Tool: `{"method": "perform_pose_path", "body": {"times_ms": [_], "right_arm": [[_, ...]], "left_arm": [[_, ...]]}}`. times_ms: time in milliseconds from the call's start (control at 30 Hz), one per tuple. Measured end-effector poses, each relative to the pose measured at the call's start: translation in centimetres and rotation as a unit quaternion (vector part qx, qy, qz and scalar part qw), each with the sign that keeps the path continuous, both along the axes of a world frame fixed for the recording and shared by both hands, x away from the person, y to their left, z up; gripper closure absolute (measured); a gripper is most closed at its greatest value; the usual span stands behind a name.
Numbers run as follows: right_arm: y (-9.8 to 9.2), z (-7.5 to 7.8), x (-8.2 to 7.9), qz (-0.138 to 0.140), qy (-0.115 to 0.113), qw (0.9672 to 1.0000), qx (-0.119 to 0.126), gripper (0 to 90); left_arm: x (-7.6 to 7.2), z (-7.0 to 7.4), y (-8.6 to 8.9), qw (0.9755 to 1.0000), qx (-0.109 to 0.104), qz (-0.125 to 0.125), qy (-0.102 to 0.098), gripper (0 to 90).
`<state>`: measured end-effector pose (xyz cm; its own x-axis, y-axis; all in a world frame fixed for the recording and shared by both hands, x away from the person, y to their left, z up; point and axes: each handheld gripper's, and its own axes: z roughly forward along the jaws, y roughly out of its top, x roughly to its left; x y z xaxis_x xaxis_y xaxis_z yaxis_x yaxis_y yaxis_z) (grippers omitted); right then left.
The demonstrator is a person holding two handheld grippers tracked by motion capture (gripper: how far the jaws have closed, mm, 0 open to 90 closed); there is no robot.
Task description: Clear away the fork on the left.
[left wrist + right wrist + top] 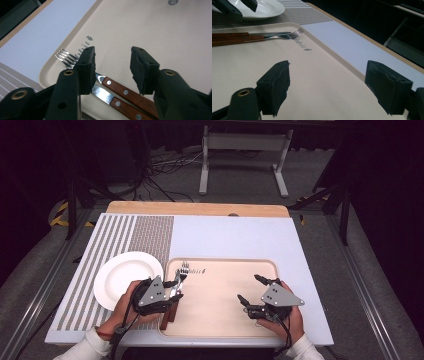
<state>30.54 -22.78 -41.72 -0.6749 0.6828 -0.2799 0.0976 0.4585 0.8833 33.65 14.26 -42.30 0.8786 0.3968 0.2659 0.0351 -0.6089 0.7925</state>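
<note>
Left gripper view: two wood-handled forks (120,96) lie side by side on tray (150,32), along its left edge, tines toward table's far edge. Left gripper (112,65) above handles, jaws apart, nothing held. Right gripper (327,85) wide open, empty, over tray's right part. Plate (127,277) just left of tray. Judgement: straddle one handle only, then close.

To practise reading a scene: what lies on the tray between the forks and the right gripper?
Bare tray separates forks from right gripper, per the high view.
</note>
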Motion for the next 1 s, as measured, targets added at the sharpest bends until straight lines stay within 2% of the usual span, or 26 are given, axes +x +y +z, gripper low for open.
{"method": "perform_pose_path", "body": {"times_ms": [33,100,167,233,333,400,500,700,800,1000], "right_arm": [[0.0,-0.1,0.0,0.001,0.001,1.0000,-0.001,21.1],[0.0,-0.1,-0.1,0.000,0.002,1.0000,-0.002,21.1],[0.0,0.0,-0.2,-0.002,-0.003,1.0000,-0.003,20.9],[-0.1,0.1,-0.3,-0.006,-0.004,1.0000,0.001,20.7],[-0.2,0.2,-0.5,-0.011,-0.010,0.9999,0.004,20.3],[-0.3,0.3,-0.5,-0.014,-0.011,0.9998,0.006,19.8],[-0.3,0.3,-0.5,-0.018,-0.011,0.9998,0.006,19.1],[-0.5,0.4,-0.6,-0.025,-0.013,0.9996,0.009,18.7],[-0.6,0.6,-0.8,-0.030,-0.017,0.9993,0.013,18.3],[-0.7,0.7,-0.8,-0.031,-0.018,0.9992,0.016,18.4]], "left_arm": [[0.0,0.1,0.1,1.0000,-0.004,-0.004,0.004,52.0],[-0.1,0.2,0.1,1.0000,-0.005,-0.005,-0.006,46.3],[-0.2,0.3,0.3,0.9999,-0.015,-0.002,-0.003,40.1],[-0.3,0.6,0.5,0.9997,-0.016,0.007,-0.015,31.8],[-0.3,1.0,1.1,0.9989,-0.044,0.011,-0.013,23.2],[-0.3,1.1,1.4,0.9985,-0.051,0.011,-0.012,19.7],[-0.2,1.2,1.7,0.9985,-0.051,0.009,-0.013,16.2],[-0.3,1.3,2.6,0.9976,-0.068,0.006,-0.016,9.9],[-0.4,1.5,3.1,0.9971,-0.073,0.004,-0.019,8.7],[-0.5,1.5,4.0,0.9971,-0.075,0.007,-0.013,6.2]]}}
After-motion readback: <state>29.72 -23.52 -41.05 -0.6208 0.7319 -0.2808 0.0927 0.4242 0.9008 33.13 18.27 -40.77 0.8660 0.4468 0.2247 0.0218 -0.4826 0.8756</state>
